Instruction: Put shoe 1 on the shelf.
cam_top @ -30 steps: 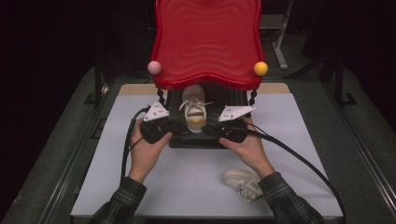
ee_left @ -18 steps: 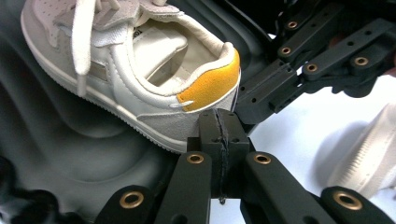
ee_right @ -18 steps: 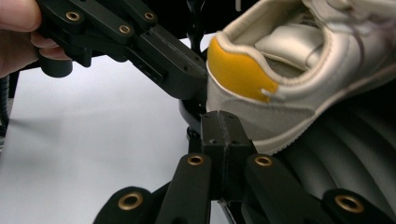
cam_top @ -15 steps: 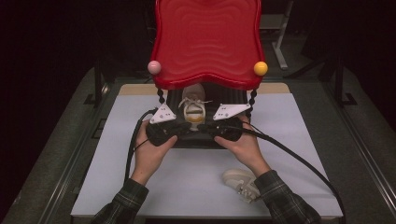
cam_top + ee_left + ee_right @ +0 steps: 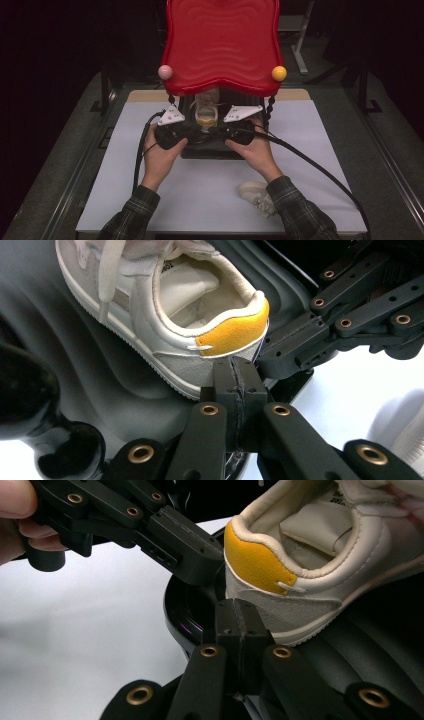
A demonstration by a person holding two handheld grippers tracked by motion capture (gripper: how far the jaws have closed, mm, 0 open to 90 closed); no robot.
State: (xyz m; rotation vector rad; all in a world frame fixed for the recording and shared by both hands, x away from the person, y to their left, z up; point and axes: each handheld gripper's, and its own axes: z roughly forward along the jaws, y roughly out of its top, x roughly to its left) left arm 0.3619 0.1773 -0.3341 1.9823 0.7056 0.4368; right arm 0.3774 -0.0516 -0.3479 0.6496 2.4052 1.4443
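The high view looks forward and down from above the person's side of the table [image 5: 150,200], taking in the whole mat, both forearms and the red tray [image 5: 222,45] raised at the far end. The left gripper view rides on the left gripper [image 5: 239,385] and looks along its jaws, very close to the heel of the shoe [image 5: 175,330] from one side. The right gripper view rides on the right gripper [image 5: 242,625] and faces the same heel from the other side, equally near. Both gripper views share the shoe [image 5: 320,555], its yellow heel patch and the black tray under it; each also catches the other gripper's linkage. The high view shows that shoe [image 5: 206,111] small, between the two grippers.
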